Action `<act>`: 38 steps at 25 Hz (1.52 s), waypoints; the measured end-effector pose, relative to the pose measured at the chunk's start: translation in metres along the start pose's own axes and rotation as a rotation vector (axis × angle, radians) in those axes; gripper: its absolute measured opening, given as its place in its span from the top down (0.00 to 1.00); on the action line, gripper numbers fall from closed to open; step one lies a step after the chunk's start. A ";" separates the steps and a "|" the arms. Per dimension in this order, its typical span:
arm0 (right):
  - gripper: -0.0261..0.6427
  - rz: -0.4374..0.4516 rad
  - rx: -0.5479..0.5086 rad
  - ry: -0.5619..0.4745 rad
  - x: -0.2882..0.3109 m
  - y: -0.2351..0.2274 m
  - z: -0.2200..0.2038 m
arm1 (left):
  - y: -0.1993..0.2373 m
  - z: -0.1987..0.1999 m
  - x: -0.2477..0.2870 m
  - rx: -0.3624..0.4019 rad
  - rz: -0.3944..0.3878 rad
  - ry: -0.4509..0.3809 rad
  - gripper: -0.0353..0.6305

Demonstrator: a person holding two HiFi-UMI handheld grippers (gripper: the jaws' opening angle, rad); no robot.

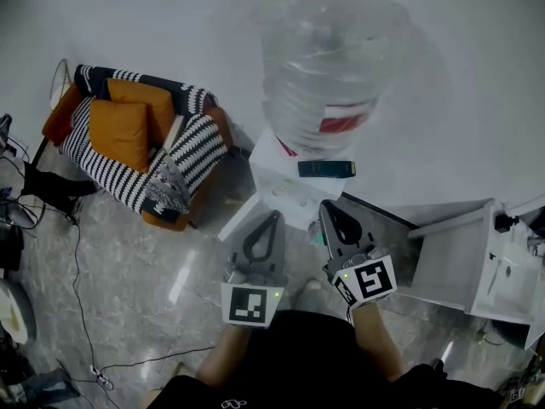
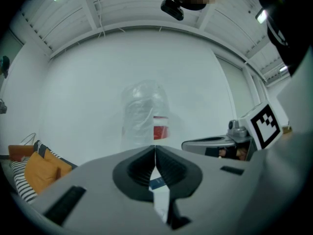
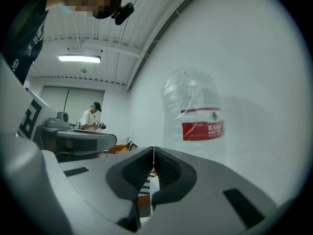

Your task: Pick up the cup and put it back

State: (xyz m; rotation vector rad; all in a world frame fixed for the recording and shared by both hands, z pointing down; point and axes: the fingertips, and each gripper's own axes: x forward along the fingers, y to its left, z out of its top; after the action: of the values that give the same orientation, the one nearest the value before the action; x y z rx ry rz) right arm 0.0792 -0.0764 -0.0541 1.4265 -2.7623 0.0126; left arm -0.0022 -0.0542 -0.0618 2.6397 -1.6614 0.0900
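Note:
No cup shows clearly in any view. A big clear water bottle with a red label stands upside down on a white dispenser, just ahead of both grippers. In the head view my left gripper and right gripper are held side by side, pointing at the dispenser's front. Both are shut, jaws touching, with nothing between them. From the left gripper the bottle is straight ahead, and the right gripper's body shows to the right. From the right gripper the bottle stands ahead, slightly right.
A striped armchair with orange cushions stands left of the dispenser. A white cabinet stands at the right. Cables run over the grey floor at the left. A person stands far off in the right gripper view.

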 end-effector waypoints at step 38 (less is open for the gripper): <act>0.94 0.159 0.105 0.357 0.016 0.072 -0.438 | 0.005 -0.477 0.003 -0.138 0.038 0.362 0.93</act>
State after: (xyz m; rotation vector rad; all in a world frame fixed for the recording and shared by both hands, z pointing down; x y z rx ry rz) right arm 0.0225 -0.0376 0.3848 1.0902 -2.5966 0.3818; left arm -0.0229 -0.0355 0.4140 2.3210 -1.5347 0.4107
